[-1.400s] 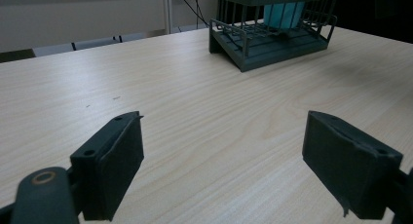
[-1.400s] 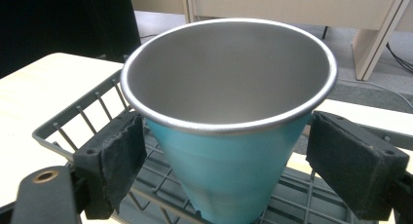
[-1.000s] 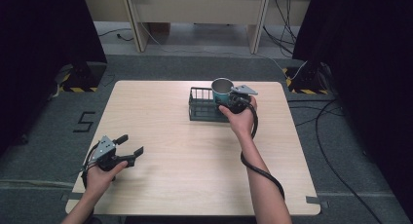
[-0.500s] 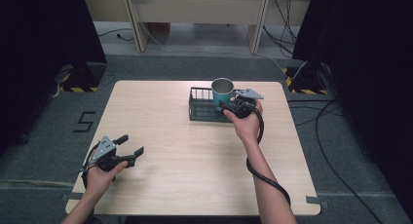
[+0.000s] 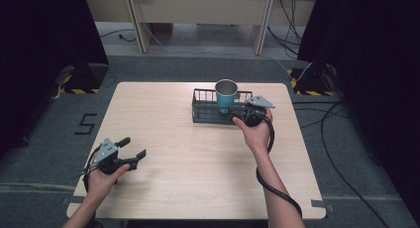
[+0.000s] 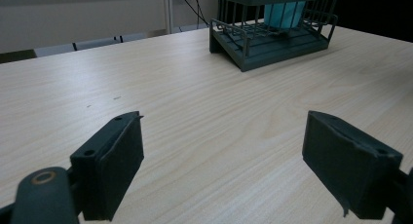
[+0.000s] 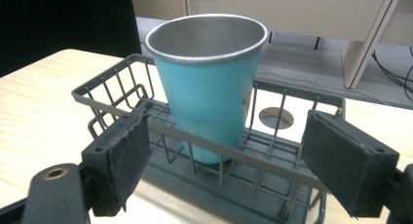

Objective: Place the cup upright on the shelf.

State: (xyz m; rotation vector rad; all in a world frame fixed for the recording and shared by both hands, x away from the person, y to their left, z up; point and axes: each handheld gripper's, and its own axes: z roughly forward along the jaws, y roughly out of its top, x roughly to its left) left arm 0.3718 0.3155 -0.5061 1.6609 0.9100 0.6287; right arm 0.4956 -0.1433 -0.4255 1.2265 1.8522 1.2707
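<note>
A teal metal cup [image 5: 226,95] stands upright in the right half of a dark wire rack [image 5: 208,111] at the table's far middle. My right gripper [image 5: 238,114] sits just outside the rack's near right side, open, with nothing between its jaws. In the right gripper view the cup [image 7: 209,87] is straight ahead behind the rack's front rail [image 7: 204,145], and the right gripper [image 7: 224,160] is spread wide short of that rail. My left gripper [image 5: 133,147] rests open near the table's front left. In the left gripper view, the left gripper [image 6: 224,170] faces bare wood, with the rack [image 6: 272,39] far off.
The light wooden table [image 5: 198,178] has a round cable hole [image 7: 276,118] behind the rack. Dark curtains stand on both sides, and cables lie on the floor [image 5: 341,119] to the right. A black cable [image 5: 277,188] trails from my right gripper along the forearm.
My right gripper has drawn back a little from the cup toward the near side. The cup stays upright in the rack. The left gripper has not moved.
</note>
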